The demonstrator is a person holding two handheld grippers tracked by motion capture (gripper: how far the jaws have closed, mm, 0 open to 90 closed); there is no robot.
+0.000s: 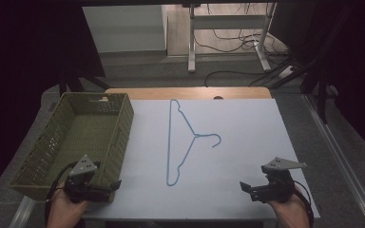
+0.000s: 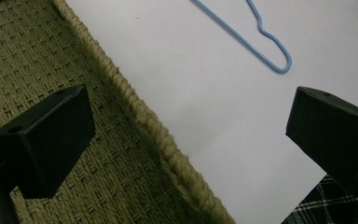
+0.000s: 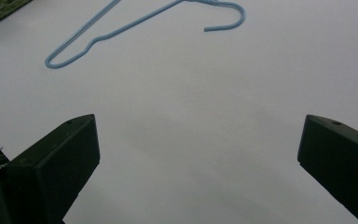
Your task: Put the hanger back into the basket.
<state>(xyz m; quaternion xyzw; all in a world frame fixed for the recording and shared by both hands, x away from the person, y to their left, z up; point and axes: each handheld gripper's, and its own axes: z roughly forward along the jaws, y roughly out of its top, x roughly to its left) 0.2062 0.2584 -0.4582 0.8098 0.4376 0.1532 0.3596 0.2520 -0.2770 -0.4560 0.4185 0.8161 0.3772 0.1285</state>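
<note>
Lying flat in the middle of the high view, the blue wire hanger rests on the white table cover, its hook turned toward the right of the frame and its long bar running from top to bottom. Nothing touches it. To its left stands the woven green basket, which looks empty as far as its inside can be seen, and the hanger is just beside its right wall but apart from it.

At the lower left of the frame the left gripper hovers over the near right corner of the basket, its jaws spread wide with nothing between them; the left gripper view shows the basket rim passing between the jaws and one end loop of the hanger farther off. At the lower right the right gripper is held above bare cover, also spread wide and empty, well apart from the hanger.

I judge that the work is at its very start: the hanger is not yet grasped, and reaching, closing and lifting all remain. Placing it in the basket seems likely.
</note>
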